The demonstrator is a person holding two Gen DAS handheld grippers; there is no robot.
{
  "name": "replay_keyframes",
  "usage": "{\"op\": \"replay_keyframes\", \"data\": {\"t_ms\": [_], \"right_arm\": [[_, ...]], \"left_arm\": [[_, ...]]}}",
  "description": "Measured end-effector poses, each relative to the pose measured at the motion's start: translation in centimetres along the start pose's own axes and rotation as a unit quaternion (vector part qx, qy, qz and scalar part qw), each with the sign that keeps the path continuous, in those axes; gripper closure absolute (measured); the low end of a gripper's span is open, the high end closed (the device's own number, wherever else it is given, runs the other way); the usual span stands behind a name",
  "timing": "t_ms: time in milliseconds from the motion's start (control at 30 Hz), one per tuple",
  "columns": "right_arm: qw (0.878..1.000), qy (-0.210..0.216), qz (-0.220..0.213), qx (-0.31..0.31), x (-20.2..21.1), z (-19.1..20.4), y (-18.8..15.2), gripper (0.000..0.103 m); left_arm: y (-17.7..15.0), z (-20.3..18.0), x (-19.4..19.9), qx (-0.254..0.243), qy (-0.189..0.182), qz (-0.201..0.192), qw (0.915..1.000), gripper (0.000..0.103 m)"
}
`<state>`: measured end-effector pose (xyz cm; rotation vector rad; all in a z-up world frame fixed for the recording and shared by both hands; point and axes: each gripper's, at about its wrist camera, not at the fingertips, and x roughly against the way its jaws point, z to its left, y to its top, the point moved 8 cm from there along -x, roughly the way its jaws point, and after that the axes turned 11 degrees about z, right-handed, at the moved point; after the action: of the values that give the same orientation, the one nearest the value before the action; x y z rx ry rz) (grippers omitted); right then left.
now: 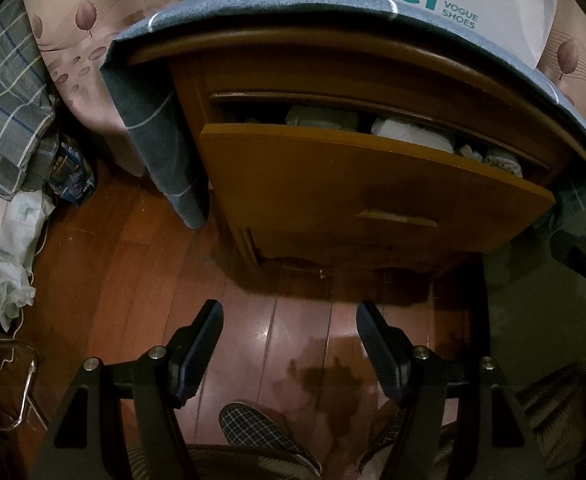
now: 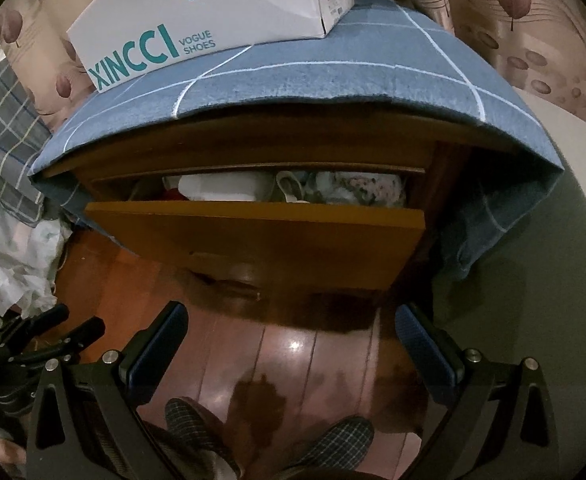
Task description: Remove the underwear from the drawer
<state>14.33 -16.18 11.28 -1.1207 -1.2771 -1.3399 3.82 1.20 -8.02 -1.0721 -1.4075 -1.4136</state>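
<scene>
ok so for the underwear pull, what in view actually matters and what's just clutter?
Matters:
- drawer, part open
- folded clothes inside it; cannot tell which is underwear
- left gripper, open, empty
- right gripper, open, empty

Clutter:
- shoe box
- blue checked cloth over the cabinet top
- plaid bedding
- slippers

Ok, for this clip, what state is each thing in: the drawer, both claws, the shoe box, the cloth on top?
Wooden nightstand drawer: pulled partly open, folded garments showing inside.
Light folded garments: lying in the drawer, untouched.
Left claw: open, empty, above the floor.
Right claw: open, empty, short of the drawer.
White XINCCI shoe box: closed, resting on the cloth.
Blue checked cloth: draped over the nightstand top, hanging down both sides.
</scene>
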Motion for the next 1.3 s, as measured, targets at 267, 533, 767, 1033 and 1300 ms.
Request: {"op": "replay_keyframes", "data": {"t_ms": [267, 533, 767, 1033, 1300], "right_arm": [[1.0, 0.002, 0.004, 0.0, -0.23, -0.02, 0.1, 0.0], [1.0, 0.003, 0.008, 0.002, -0.38, 0.08, 0.06, 0.0], [1.0, 0.003, 0.009, 0.002, -0.44, 0.07, -0.01, 0.0], [1.0, 0.003, 0.013, 0.003, -0.54, 0.09, -0.13, 0.0], [1.0, 0.003, 0.014, 0.003, -0.56, 0.1, -0.11, 0.0]], "left_arm": [[0.1, -0.12, -0.2, 0.0, 0.0, 0.004, 1.0, 0.032], [0.03, -0.21, -0.19, 0.0, -0.002, 0.005, 1.0, 0.032], [-0.02, -0.21, -0.23, 0.001, -0.003, 0.006, 1.0, 0.032], [-0.08, -0.3, -0.22, -0.007, 0.002, 0.003, 1.0, 0.032], [-0.03, -0.35, -0.38, -0.006, 0.002, 0.005, 1.0, 0.032]]}}
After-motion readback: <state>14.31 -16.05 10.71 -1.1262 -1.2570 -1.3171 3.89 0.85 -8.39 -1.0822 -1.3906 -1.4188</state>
